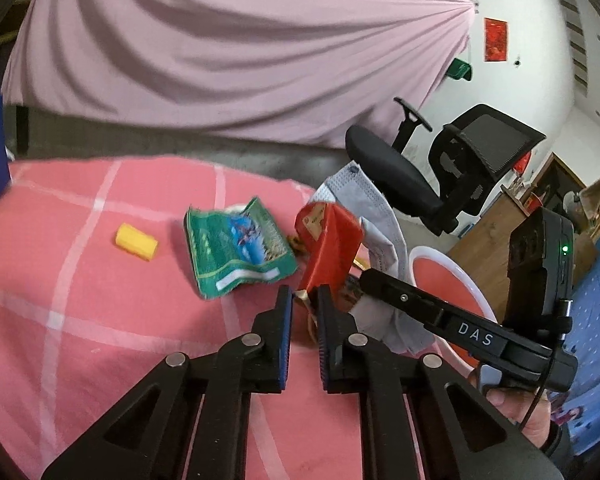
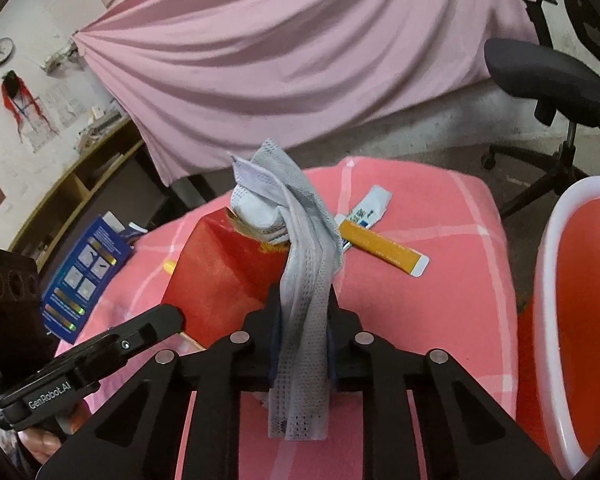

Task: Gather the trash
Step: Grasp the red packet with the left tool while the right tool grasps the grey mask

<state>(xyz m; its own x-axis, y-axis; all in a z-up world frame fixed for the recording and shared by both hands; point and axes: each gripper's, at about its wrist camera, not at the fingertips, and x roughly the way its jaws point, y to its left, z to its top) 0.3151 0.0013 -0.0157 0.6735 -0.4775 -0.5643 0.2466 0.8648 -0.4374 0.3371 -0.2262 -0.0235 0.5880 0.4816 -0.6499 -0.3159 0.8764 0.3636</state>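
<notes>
My left gripper (image 1: 305, 294) pinches the bottom corner of a red packet (image 1: 329, 246), lifted over the right edge of the pink tablecloth (image 1: 100, 320). My right gripper (image 2: 302, 308) is clenched on a grey face mask (image 2: 302, 280). The red bin (image 2: 580, 300) stands just off the cloth's right edge. A green wrapper (image 1: 236, 248) lies mid-cloth.

Face mask (image 2: 304, 280): grey non-woven cloth, perforated, matt. Red packet (image 1: 332, 248): glossy card. Green wrapper (image 1: 236, 248): crinkled glossy foil. Worktop cover (image 1: 100, 300): pink checked cloth, matt. Bin (image 2: 556, 280): smooth glossy plastic.
</notes>
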